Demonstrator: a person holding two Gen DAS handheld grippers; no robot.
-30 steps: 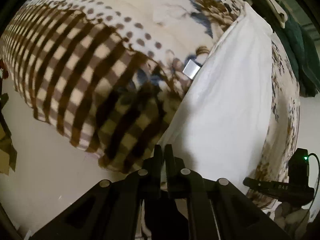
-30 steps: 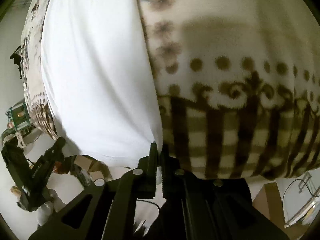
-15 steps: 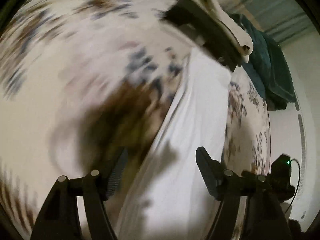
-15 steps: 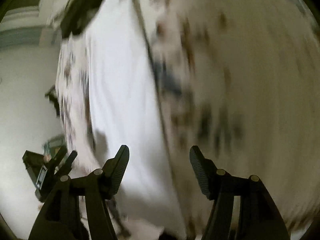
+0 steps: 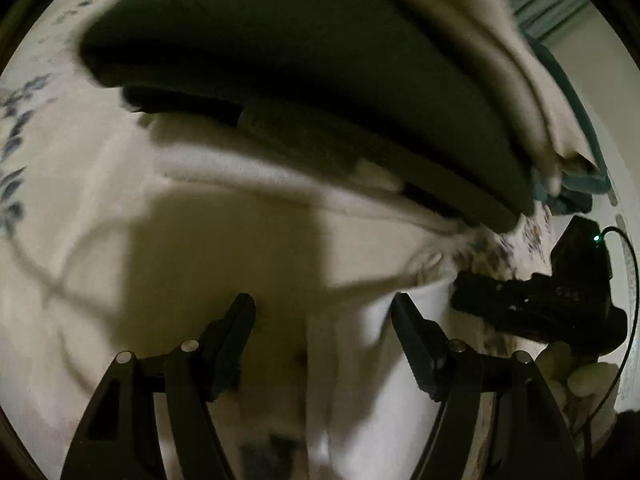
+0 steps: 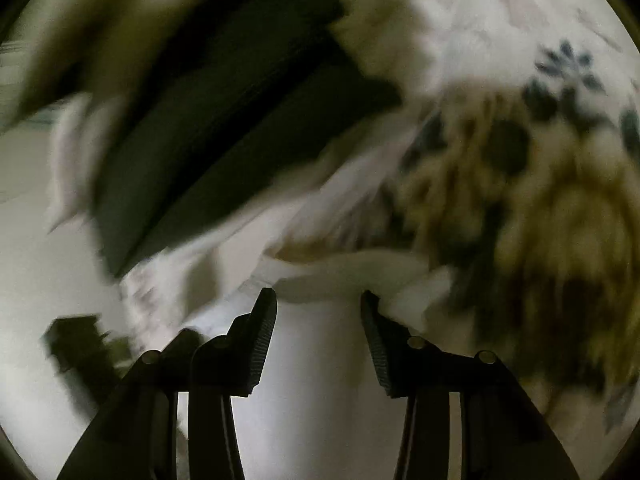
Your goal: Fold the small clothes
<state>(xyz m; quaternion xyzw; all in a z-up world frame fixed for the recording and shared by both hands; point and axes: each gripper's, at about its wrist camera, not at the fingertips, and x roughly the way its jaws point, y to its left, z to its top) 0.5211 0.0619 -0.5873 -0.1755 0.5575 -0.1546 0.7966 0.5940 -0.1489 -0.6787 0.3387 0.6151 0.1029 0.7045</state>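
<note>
A white garment (image 5: pixel 240 248) lies flat on the patterned blanket and fills the lower part of the left wrist view. My left gripper (image 5: pixel 322 320) is open and empty, close above it. In the blurred right wrist view the same white garment (image 6: pixel 320 380) lies under my right gripper (image 6: pixel 318 308), which is open with the far edge of the cloth (image 6: pixel 352 268) just beyond its fingertips. The right gripper's body (image 5: pixel 560 304) shows at the right of the left wrist view.
A stack of folded clothes, dark green (image 5: pixel 320 80) with beige (image 5: pixel 500 60) on top, sits just past the white garment; it also shows in the right wrist view (image 6: pixel 224 140). The floral blanket (image 6: pixel 540 200) spreads to the right. A teal cloth (image 5: pixel 576 188) lies behind the stack.
Both grippers were shut on the white garment's near edge a second ago. They opened, let go and swept forward over it toward the folded stack.
</note>
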